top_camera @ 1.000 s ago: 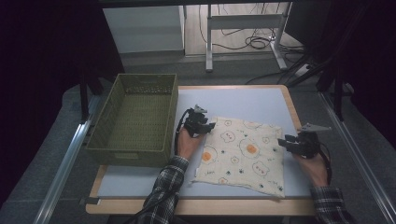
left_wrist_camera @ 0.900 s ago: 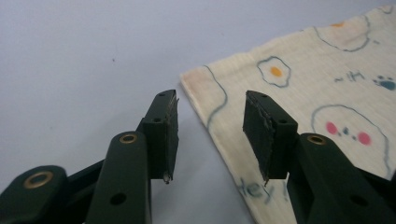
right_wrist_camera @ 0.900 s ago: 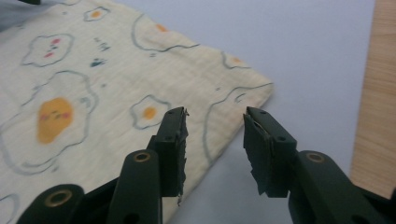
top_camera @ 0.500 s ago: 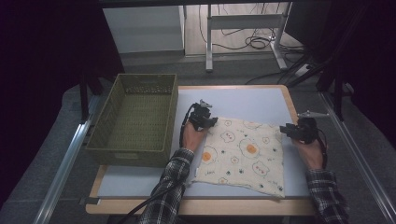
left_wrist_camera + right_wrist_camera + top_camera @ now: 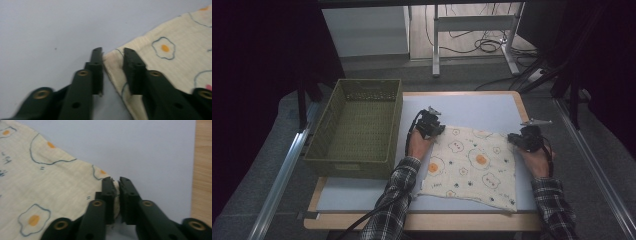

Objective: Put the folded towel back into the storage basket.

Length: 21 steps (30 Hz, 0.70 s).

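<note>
You see a cream cloth (image 5: 472, 162) printed with orange-yolked fried eggs between your black claws, a pale lilac-blue mat (image 5: 482, 110) beyond them, and an olive-green woven basket (image 5: 357, 127) left.

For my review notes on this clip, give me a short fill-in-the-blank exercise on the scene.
1. The cloth is printed with fried ____.
2. The right gripper is shut on a ____ of the cloth.
3. The green basket stands on the cloth's ____ side in the high view.
4. The left gripper has the cloth's corner ____ its jaws.

Missing words: eggs; corner; left; between
</note>
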Motion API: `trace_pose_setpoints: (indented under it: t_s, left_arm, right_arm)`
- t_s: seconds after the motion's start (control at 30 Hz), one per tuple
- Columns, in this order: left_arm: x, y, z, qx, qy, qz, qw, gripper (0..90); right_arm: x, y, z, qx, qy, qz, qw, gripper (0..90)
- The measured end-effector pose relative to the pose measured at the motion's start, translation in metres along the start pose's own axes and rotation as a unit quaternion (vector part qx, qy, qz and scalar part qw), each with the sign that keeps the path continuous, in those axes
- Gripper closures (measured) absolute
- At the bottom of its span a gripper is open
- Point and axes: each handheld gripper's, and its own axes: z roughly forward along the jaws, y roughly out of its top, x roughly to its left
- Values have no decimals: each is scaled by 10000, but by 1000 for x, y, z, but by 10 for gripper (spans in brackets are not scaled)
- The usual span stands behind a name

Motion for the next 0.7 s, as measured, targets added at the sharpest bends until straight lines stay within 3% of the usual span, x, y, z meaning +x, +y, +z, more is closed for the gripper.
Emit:
trace_pose_setpoints:
  t_s: [0.13, 0.23, 0.37, 0.53, 0.7]
  left_arm:
    - [-2, 0, 0, 1, -113, -1, 9999, 854]
    - [-2, 0, 0, -14, -97, -13, 10000, 864]
    - [-7, -1, -2, -68, 154, 66, 9998, 865]
    - [-7, -2, -13, -234, 168, 36, 9996, 862]
    - [-11, -4, -30, -439, 86, 40, 9990, 861]
  right_arm:
    - [5, 2, 0, 73, -92, -60, 9999, 867]
    - [7, 3, -1, 113, -160, -158, 9997, 867]
    - [7, 1, -4, 45, -136, -185, 9997, 867]
    - [5, 2, -14, -81, -91, -134, 9998, 866]
    - [8, 4, -28, -250, -23, -236, 9994, 866]
